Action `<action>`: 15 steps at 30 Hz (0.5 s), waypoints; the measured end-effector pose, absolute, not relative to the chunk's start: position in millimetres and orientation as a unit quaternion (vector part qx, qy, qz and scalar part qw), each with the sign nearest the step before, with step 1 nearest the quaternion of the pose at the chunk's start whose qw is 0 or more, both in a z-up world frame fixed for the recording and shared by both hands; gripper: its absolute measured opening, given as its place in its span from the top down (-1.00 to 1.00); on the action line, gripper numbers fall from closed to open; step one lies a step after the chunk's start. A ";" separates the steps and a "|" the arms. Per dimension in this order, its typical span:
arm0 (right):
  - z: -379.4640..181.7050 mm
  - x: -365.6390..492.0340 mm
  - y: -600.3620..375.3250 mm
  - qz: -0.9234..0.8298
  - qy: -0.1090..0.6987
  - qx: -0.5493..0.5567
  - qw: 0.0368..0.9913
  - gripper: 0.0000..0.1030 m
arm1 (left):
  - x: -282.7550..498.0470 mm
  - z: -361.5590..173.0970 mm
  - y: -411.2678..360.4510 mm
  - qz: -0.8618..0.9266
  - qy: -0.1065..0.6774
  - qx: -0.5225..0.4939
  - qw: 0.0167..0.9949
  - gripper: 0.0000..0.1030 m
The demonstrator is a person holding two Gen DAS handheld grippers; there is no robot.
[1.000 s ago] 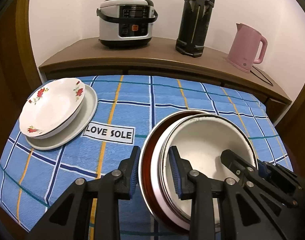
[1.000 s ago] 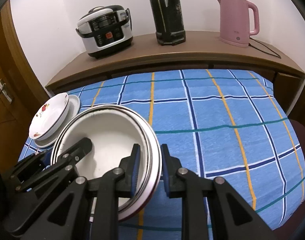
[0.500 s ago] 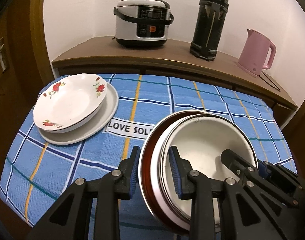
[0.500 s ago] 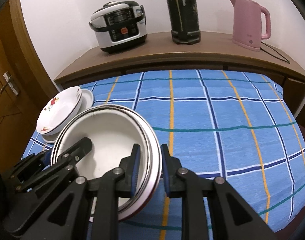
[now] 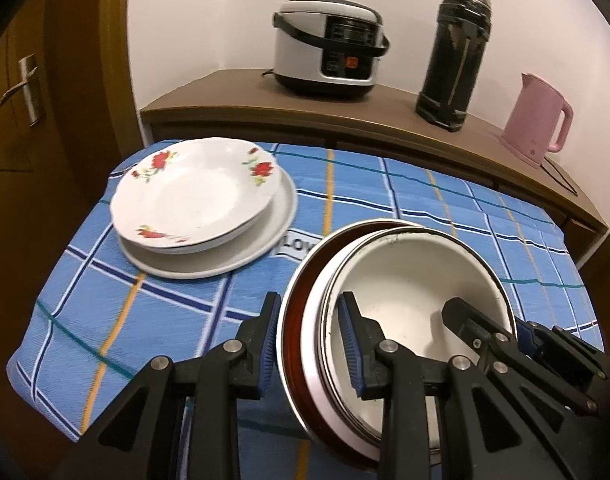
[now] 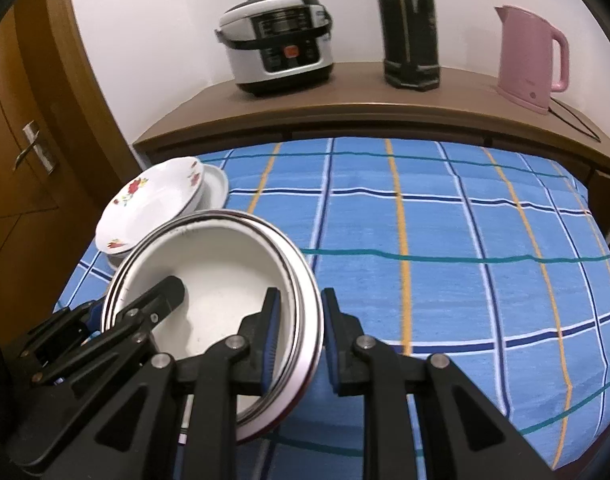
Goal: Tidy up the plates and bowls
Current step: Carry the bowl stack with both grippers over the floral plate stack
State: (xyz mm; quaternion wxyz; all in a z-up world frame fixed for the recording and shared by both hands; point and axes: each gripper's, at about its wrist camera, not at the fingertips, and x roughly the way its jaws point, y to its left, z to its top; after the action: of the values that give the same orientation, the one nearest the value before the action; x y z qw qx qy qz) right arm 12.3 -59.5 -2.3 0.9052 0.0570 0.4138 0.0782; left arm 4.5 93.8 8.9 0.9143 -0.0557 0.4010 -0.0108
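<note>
You hold a stack of nested bowls (image 5: 409,280) between both grippers, above the blue checked tablecloth (image 5: 177,312). Your left gripper (image 5: 311,344) is clamped on the stack's left rim: one blue pad sits outside the red-brown outer bowl, the other inside the white enamel bowl. Your right gripper (image 6: 299,340) is clamped on the opposite rim, one pad inside the white bowl and one outside, at a narrower gap than the left. Each gripper shows in the other's camera, reaching in over the far rim.

At the table's left rear corner, a flowered plate (image 5: 197,192) rests on a plain white plate (image 5: 265,236). From the right wrist camera the held stack overlaps the near edge of those plates; whether they touch cannot be told.

Behind the table, a wooden shelf (image 6: 357,100) carries a rice cooker (image 6: 277,48), a black thermos (image 6: 409,24) and a pink kettle (image 6: 531,58).
</note>
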 end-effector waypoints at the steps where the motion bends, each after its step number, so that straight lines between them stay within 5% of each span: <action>1: -2.6 12.6 -57.1 0.080 0.414 0.056 0.905 0.61 | 4.2 8.6 97.5 -0.008 0.401 -0.057 0.914 0.37; 15: -5.7 13.0 -13.1 0.109 0.421 0.036 0.900 0.60 | -5.2 7.0 139.0 0.020 0.400 -0.068 0.914 0.37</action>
State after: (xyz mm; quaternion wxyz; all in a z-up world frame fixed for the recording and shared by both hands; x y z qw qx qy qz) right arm 13.0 -13.1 -5.7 0.8999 0.0363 0.4206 0.1092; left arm -5.2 139.0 7.0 0.9136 -0.0685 0.4004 0.0201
